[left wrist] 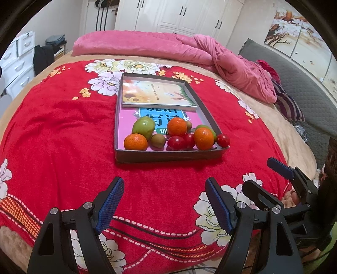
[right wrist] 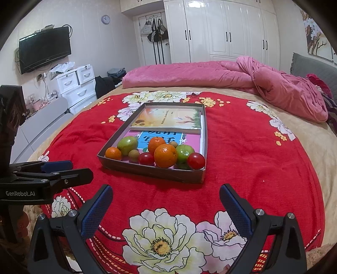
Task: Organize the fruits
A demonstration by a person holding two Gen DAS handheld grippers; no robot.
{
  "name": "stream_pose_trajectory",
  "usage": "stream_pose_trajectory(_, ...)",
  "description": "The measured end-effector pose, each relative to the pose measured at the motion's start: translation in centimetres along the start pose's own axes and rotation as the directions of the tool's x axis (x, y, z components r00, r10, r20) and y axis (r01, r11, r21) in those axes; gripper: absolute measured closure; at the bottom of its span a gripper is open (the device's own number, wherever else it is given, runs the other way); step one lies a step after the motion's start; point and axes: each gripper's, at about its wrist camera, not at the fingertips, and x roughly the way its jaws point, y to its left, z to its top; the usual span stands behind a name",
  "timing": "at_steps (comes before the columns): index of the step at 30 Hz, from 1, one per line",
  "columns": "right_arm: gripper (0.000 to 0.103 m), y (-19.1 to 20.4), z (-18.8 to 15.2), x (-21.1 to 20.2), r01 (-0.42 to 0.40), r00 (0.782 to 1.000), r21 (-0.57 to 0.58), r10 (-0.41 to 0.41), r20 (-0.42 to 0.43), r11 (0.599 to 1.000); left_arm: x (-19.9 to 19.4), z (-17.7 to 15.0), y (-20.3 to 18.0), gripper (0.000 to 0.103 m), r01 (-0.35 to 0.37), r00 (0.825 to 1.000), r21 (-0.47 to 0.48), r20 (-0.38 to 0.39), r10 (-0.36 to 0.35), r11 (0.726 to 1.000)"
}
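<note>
A red blanket (right wrist: 242,160) printed with big white and pink flowers is covering a bed, with a rumpled pink quilt (right wrist: 221,73) lying along the far edge and white wardrobe doors (right wrist: 227,31) standing behind it. In the right wrist view a black television (right wrist: 45,48) is hanging on the left wall above white drawers (right wrist: 79,84), and a round clock (right wrist: 105,19) is sitting higher up. A shallow grey tray (left wrist: 168,157) is resting in the middle of the blanket, its long axis running away from the cameras toward the quilt. Two books are lying flat in it, the sunflower book (left wrist: 155,94) overlapping a pink book (left wrist: 126,122) whose blue panel is carrying Chinese characters too cut off to read. The fruits (left wrist: 177,134) are crowding the tray's near end: oranges, green pears, red tomatoes and small brown kiwis, touching one another. The left gripper (left wrist: 165,202) is hovering over the blanket short of the tray, jaws standing wide apart with nothing between them. The right gripper (right wrist: 166,208) is doing likewise, equally wide and empty. The left gripper's side is reading "GenRobot.AI".
</note>
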Motion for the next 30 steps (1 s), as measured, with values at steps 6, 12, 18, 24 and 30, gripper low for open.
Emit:
stream_pose_trajectory(6,0.001,0.0,0.0,0.0,0.002,1.0,-0.001,-0.002,-0.001,1.0,0.0,0.0,-0.1,0.023,0.006,1.0,-0.006,-0.007,-0.006,1.0)
stream_pose_trajectory(12,0.001,-0.1,0.0,0.0,0.001,1.0,-0.001,-0.001,-0.001,1.0,0.0,-0.1,-0.2,0.023,0.004,1.0,-0.001,-0.005,-0.004,1.0)
stream_pose_trajectory(18,0.001,-0.1,0.0,0.1,0.001,1.0,0.001,-0.001,-0.001,1.0,-0.1,0.0,-0.3,0.023,0.006,1.0,0.005,-0.003,-0.005,1.0)
stream_pose_trajectory(24,0.001,-0.6,-0.1,0.4,0.011,1.0,0.016,-0.011,-0.008,1.0,0.2,0.1,0.1,0.023,-0.048,0.999,-0.017,0.0,0.048,0.999)
stream_pose_trajectory(30,0.001,-3.1,0.1,1.4,0.054,0.998,0.09,-0.052,-0.026,0.994,1.4,1.6,4.6,0.023,-0.124,0.991,-0.1,0.028,0.127,0.987)
